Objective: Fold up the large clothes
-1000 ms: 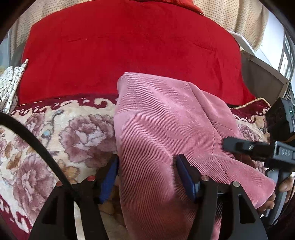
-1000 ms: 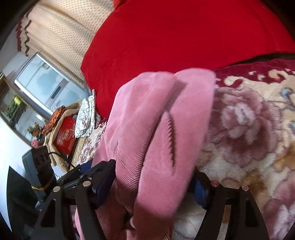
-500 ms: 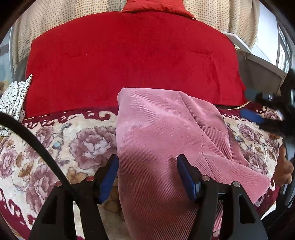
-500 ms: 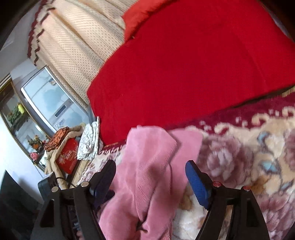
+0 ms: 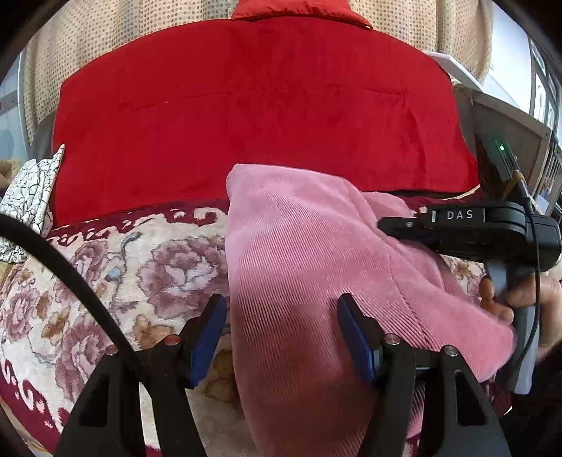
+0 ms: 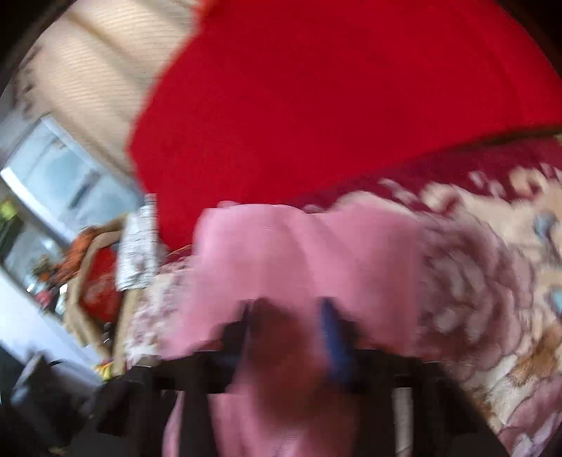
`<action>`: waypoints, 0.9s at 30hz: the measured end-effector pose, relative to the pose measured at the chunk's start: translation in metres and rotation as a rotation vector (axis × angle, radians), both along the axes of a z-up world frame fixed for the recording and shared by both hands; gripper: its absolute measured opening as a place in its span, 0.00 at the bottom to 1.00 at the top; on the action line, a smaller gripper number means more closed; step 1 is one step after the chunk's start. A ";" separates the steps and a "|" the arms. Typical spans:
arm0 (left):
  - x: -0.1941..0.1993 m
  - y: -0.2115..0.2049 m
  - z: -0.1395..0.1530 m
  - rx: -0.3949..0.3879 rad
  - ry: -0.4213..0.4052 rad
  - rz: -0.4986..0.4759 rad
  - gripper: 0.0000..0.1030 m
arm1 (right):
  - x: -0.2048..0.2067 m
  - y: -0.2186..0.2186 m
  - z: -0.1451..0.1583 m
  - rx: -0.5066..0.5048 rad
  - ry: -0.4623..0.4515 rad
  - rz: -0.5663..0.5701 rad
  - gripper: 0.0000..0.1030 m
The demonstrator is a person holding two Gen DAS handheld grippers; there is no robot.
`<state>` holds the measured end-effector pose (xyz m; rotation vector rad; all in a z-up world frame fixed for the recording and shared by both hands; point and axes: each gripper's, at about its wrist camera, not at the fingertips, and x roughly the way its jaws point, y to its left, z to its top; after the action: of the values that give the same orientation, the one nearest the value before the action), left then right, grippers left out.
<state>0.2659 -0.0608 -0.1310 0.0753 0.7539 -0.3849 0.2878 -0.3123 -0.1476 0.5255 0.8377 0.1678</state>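
A pink corduroy garment (image 5: pixel 309 267) lies folded on the floral blanket (image 5: pixel 105 281), its far edge against a red cushion (image 5: pixel 260 116). My left gripper (image 5: pixel 281 334) hangs over the garment's near end, open. Its left pad sits just off the cloth's edge and its right pad rests on top of the cloth. My right gripper (image 5: pixel 384 223) reaches in from the right over the garment, held by a hand (image 5: pixel 498 302). The right wrist view is blurred. There the right gripper (image 6: pixel 288 309) is closing, its narrow jaws pinching a fold of the pink garment (image 6: pixel 298 253).
A white cracked-pattern cloth (image 5: pixel 28 197) lies at the left beside the red cushion. A dotted beige curtain (image 5: pixel 87 31) hangs behind. A black cable (image 5: pixel 70 274) crosses the left wrist view. In the right wrist view, cluttered furniture and a red box (image 6: pixel 98 288) stand at far left.
The right gripper drew back off the garment with its jaws wide, then came back over the garment and narrowed its jaws on a fold. The left gripper stayed put and open.
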 end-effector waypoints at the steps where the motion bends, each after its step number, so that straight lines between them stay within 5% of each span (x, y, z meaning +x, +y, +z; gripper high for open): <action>1: 0.000 0.000 0.000 0.000 0.001 -0.001 0.64 | -0.001 -0.006 -0.002 0.025 -0.005 -0.007 0.13; 4: 0.001 -0.001 -0.001 0.003 -0.001 0.002 0.64 | -0.004 -0.014 -0.002 0.085 0.005 -0.008 0.13; 9: -0.003 0.005 0.003 -0.006 -0.015 0.012 0.64 | -0.019 -0.002 0.015 0.010 -0.026 0.023 0.17; 14: -0.015 0.030 0.019 -0.065 -0.050 0.071 0.64 | -0.057 0.022 0.055 -0.115 -0.130 0.081 0.18; 20: -0.041 0.035 0.021 -0.014 -0.088 0.092 0.67 | -0.109 0.057 0.080 -0.127 -0.248 0.186 0.18; 27: -0.044 0.021 -0.016 0.072 0.029 0.097 0.68 | -0.108 0.083 0.006 -0.250 0.026 0.209 0.20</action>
<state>0.2218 -0.0399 -0.1469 0.1006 0.7965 -0.2674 0.1798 -0.2294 -0.1415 0.2058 0.9237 0.2445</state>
